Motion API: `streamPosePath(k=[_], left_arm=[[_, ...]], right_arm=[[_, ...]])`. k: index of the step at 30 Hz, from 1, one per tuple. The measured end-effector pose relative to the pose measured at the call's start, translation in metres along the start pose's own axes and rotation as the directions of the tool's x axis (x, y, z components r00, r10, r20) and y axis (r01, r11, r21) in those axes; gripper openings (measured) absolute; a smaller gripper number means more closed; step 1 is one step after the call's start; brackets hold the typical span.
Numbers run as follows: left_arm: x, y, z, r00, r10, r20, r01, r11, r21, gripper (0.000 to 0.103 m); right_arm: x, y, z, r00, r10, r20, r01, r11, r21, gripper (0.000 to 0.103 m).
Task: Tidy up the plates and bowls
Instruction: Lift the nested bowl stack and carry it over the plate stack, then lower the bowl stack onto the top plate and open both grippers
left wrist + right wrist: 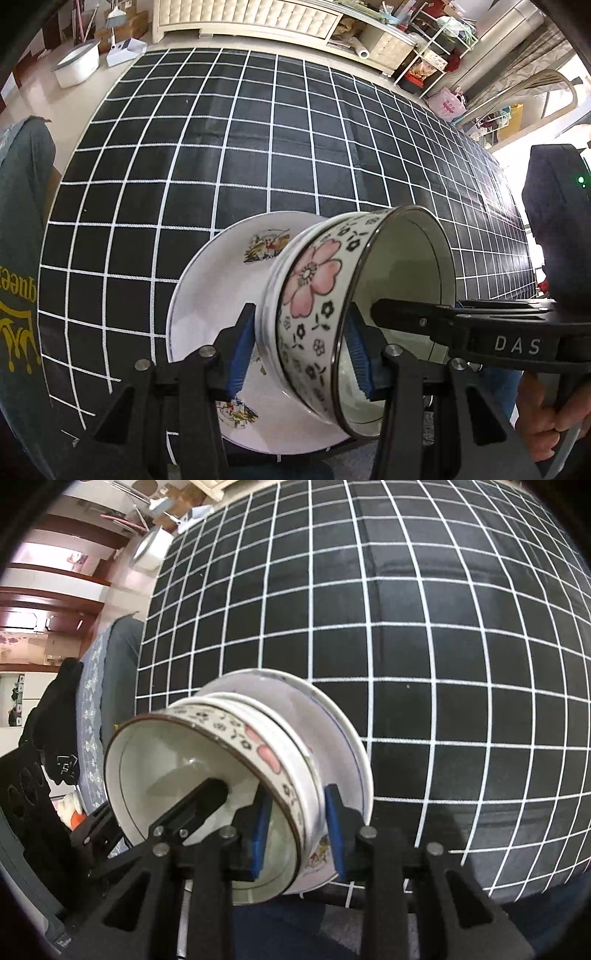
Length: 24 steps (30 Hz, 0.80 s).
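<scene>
A stack of bowls sits on a white plate [207, 295] with bird prints. The top bowl [314, 295] is white with a pink flower and black blossoms; a plain white bowl [267, 314] is nested under it. My left gripper [299, 354] is shut on the stack's near side, its blue pads outside the white bowl and inside the flowered one. My right gripper [297, 834] grips the same stack from the opposite side; its finger shows in the left wrist view [413, 314]. In the right wrist view the flowered bowl [207, 764] and plate [343, 746] tilt away.
A black cloth with a white grid [258, 147] covers the table. A white bin [75, 64] stands on the floor beyond its far left corner. Shelves with clutter [428, 55] stand at the back right. A grey-covered chair [110, 672] stands left of the table.
</scene>
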<state>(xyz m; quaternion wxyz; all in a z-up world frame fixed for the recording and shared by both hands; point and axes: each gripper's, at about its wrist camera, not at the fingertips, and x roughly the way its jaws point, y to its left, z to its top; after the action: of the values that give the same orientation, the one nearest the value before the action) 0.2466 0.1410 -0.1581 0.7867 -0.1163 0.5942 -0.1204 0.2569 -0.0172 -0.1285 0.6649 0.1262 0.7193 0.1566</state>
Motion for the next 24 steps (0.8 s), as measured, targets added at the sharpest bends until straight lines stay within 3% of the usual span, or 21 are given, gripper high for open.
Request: streamPosePath(k=[6, 12, 19, 24], left_arm=[[0.003, 0.006, 0.002, 0.999, -0.034, 0.007, 0.034, 0.999, -0.019, 0.042], [0.003, 0.011, 0.001, 0.999, -0.044, 0.030, 0.045, 0.998, -0.044, 0.042], [-0.007, 0.003, 0.000, 0.997, 0.034, 0.074, -0.033, 0.999, -0.013, 0.042], [-0.029, -0.007, -0.007, 0.976, 0.113, 0.187, -0.120, 0.992, 0.027, 0.044]], right_arm=[[0.000, -0.005, 0.003, 1.000, 0.018, -0.010, -0.018, 1.000, 0.005, 0.030], [-0.004, -0.009, -0.001, 0.998, 0.042, 0.037, -0.042, 0.999, -0.006, 0.031], [-0.021, -0.011, -0.010, 0.991, 0.001, 0.133, 0.007, 0.998, -0.061, 0.032], [-0.038, -0.009, -0.020, 0.970, 0.015, 0.242, 0.010, 0.995, -0.101, 0.035]])
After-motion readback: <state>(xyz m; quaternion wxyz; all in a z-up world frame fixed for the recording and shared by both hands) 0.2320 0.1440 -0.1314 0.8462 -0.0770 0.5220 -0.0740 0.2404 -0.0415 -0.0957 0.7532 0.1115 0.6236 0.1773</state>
